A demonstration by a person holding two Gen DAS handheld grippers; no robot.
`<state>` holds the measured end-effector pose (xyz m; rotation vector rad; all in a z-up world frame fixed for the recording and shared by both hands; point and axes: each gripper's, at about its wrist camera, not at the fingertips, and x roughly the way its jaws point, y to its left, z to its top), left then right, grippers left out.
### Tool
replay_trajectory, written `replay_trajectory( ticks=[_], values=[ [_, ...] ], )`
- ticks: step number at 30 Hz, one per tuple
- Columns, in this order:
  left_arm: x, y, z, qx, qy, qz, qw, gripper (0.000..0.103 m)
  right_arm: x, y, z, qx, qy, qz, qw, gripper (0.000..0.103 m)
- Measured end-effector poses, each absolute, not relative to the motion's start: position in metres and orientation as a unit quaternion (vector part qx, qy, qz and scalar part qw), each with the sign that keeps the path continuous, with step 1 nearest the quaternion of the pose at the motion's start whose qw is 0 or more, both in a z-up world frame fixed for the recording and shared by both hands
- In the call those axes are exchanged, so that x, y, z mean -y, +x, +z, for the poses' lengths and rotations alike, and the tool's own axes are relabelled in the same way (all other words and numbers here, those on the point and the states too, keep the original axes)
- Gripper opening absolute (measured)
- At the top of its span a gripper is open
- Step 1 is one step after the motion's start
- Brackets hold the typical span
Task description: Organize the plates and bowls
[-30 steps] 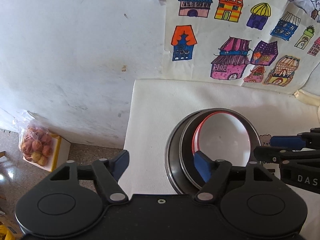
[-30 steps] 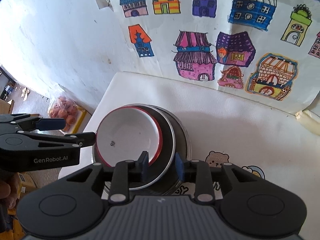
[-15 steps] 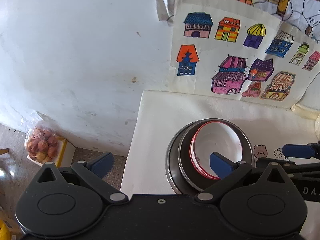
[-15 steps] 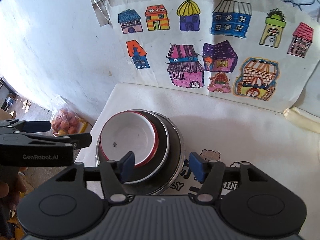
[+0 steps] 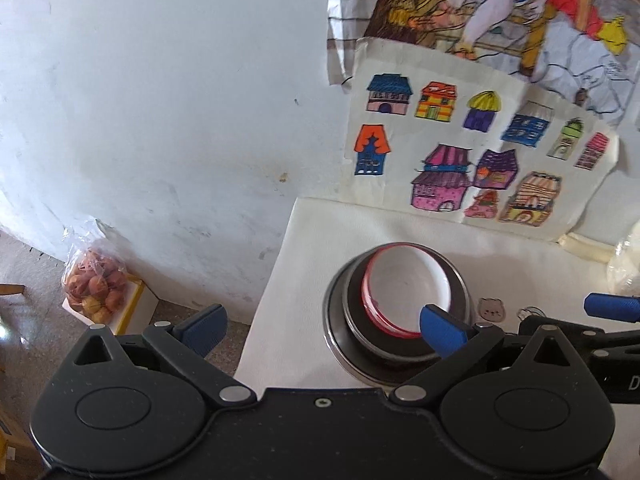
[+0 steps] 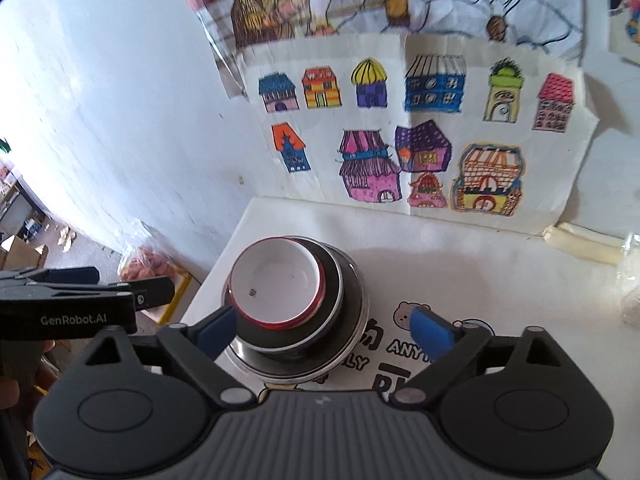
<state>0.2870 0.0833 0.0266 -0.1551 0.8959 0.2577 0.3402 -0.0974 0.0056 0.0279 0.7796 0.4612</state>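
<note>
A white bowl with a red rim sits nested in a black bowl, which rests in a steel dish. The stack stands near the left corner of the white-clothed table. My left gripper hangs open above the stack's left side, touching nothing. My right gripper is drawn back over the near side with its jaws opening; the stack shows between the fingers, clear of the pads.
The table's left edge drops to the floor, where a bag of fruit lies on a yellow box. Drawings of houses hang on the wall behind. A cream roll and a plastic bag lie at the back right.
Both grippers have pulled back and up from the stack, which now looks smaller. The right jaws, narrow at the stack's near rim a second ago, have spread wide. The left jaws widened too.
</note>
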Motion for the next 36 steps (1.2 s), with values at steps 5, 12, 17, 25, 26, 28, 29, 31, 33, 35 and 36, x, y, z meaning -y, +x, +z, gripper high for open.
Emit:
replay_trajectory(
  ticks=[5, 12, 17, 25, 26, 28, 29, 31, 33, 35, 36],
  values=[
    [-0.068, 0.263, 0.035, -0.417, -0.078, 0.123, 0.897, 0.102, 0.109, 0.316, 0.013, -0.36, 0.014, 0.219, 0.907, 0.102],
    [-0.055, 0.229, 0.046, -0.396, -0.084, 0.133, 0.905, 0.102, 0.124, 0.283, 0.026, -0.332, 0.015, 0.213, 0.919, 0.103],
    [-0.048, 0.201, 0.052, -0.384, -0.089, 0.139, 0.908, 0.102, 0.131, 0.26, 0.028, -0.32, 0.015, 0.212, 0.923, 0.103],
    [-0.042, 0.163, 0.061, -0.371, -0.097, 0.143, 0.912, 0.102, 0.135, 0.226, 0.028, -0.32, 0.031, 0.214, 0.922, 0.103],
    [-0.042, 0.159, 0.063, -0.368, -0.096, 0.144, 0.914, 0.102, 0.135, 0.223, 0.029, -0.318, 0.032, 0.213, 0.923, 0.103],
    [-0.042, 0.151, 0.066, -0.362, -0.094, 0.143, 0.916, 0.102, 0.135, 0.217, 0.031, -0.314, 0.036, 0.212, 0.925, 0.103],
    [-0.042, 0.149, 0.067, -0.36, -0.094, 0.143, 0.917, 0.102, 0.135, 0.214, 0.031, -0.313, 0.039, 0.211, 0.925, 0.103],
    [-0.043, 0.144, 0.068, -0.358, -0.093, 0.143, 0.918, 0.102, 0.134, 0.209, 0.033, -0.307, 0.041, 0.211, 0.927, 0.103],
    [-0.044, 0.141, 0.068, -0.359, -0.091, 0.142, 0.918, 0.102, 0.132, 0.204, 0.034, -0.302, 0.039, 0.209, 0.929, 0.103],
    [-0.047, 0.137, 0.068, -0.36, -0.091, 0.139, 0.918, 0.102, 0.131, 0.2, 0.034, -0.298, 0.037, 0.206, 0.931, 0.103],
    [-0.048, 0.136, 0.067, -0.36, -0.091, 0.137, 0.918, 0.102, 0.13, 0.197, 0.034, -0.297, 0.037, 0.205, 0.932, 0.103]
  ],
)
